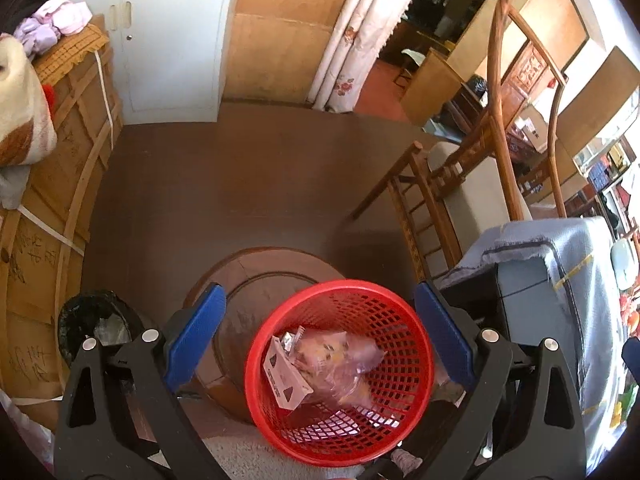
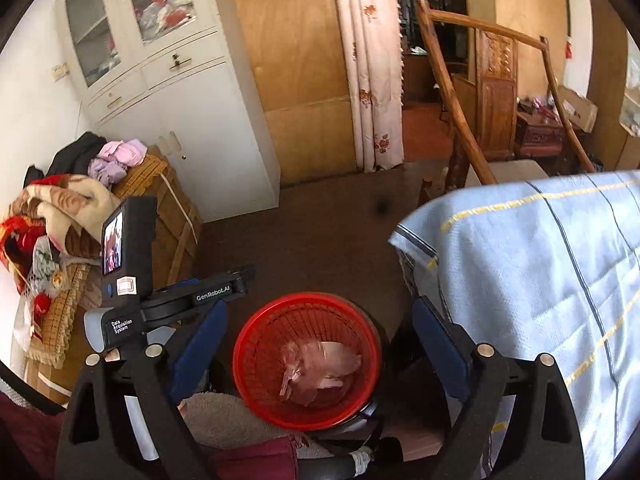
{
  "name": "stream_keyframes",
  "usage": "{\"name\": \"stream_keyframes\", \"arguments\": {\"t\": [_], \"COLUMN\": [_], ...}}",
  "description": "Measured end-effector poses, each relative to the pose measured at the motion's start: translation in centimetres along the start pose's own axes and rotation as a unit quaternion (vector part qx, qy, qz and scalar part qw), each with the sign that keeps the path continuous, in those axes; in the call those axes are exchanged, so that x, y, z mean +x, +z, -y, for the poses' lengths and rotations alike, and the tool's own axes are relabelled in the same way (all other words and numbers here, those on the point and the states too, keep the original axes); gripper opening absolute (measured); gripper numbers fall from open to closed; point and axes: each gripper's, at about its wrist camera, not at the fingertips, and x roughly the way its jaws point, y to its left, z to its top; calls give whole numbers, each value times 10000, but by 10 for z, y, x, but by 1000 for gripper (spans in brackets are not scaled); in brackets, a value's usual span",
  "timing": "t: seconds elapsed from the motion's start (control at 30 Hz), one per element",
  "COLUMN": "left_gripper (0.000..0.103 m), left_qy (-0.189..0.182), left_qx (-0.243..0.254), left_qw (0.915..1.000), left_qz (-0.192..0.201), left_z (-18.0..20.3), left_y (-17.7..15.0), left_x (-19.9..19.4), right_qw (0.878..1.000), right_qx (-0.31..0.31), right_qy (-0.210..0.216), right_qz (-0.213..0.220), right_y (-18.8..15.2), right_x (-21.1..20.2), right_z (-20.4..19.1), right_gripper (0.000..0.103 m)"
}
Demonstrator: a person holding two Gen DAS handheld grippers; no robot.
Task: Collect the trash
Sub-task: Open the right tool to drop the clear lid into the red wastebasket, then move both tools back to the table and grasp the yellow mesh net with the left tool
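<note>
From where I sit, both grippers hang over a round red plastic mesh basket (image 1: 339,372), which stands on the dark brown floor (image 1: 248,184) and overlaps the near-right edge of a round dark wooden stand (image 1: 256,280).

My left gripper (image 1: 320,340) has its 2 blue-padded jaws spread wide with nothing between them; the basket shows in the gap below. The right gripper (image 2: 320,354) is the same, jaws spread and empty, the basket beneath it. In the right wrist view the left gripper's black body (image 2: 132,272) sits to the left of the basket.

Inside the basket lie a crumpled pinkish clear plastic bag (image 1: 340,360) and a small white cardboard packet with dark triangles (image 1: 286,380), the packet leaning against the bag's left side (only the bag (image 2: 316,372) shows clearly in the right wrist view).

A black-lined bin (image 1: 96,328) stands on the floor to the left, near stacked strapped cardboard boxes (image 1: 52,208). A pale blue checked cloth (image 2: 532,292) covers furniture at the right, with a wooden chair (image 1: 460,184) behind it.
</note>
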Motion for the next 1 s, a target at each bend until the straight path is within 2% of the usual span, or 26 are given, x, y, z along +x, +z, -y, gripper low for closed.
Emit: {"name": "stream_keyframes", "arguments": {"t": [0.33, 0.57, 0.87, 1.0], "left_gripper": [92, 93, 94, 95], "left_qy": [-124, -275, -532, -640], "left_qx": [259, 548, 1081, 1388], "left_qw": [9996, 9978, 9914, 9861], "left_qz": [68, 265, 513, 653], "left_z": [14, 32, 60, 76], "left_y": [-8, -16, -33, -45], "left_x": [-11, -31, -61, -76], "right_qw": [9987, 9961, 9885, 9841], "right_qx": [166, 335, 500, 597], "right_qy": [-302, -518, -895, -1062], "right_qz": [369, 634, 1109, 1289], "right_y": [-15, -30, -54, -68], "right_x": [-37, -70, -123, -145], "right_z": [13, 21, 26, 28], "right_gripper": [92, 93, 97, 97]}}
